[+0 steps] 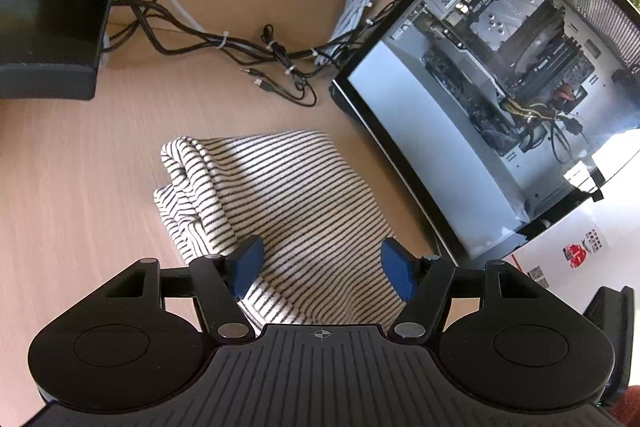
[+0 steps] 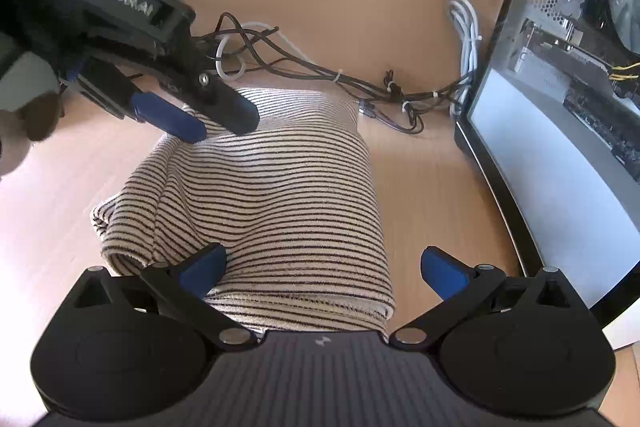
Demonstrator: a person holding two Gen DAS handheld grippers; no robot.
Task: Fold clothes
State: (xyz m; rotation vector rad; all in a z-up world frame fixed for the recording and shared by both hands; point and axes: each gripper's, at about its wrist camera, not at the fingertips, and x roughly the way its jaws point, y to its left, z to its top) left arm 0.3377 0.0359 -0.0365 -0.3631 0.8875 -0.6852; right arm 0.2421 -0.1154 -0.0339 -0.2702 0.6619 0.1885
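Right tool (image 2: pixel 322 269), fingers apart, hovers over the near hem of the striped garment (image 2: pixel 272 195), folded on the desk (image 2: pixel 420 187) beside the computer case (image 2: pixel 560 107). Left tool (image 1: pixel 322 267), also apart, at its far edge. Judgement: press flat, align edges.

I saw a soft ribbed-knit striped garment (image 2: pixel 272 187) on the matt wood-grain bench (image 1: pixel 80 167), beside a glossy glass computer case panel (image 1: pixel 500 99); my left hand-held gripper (image 1: pixel 322 267) looked matt black plastic.
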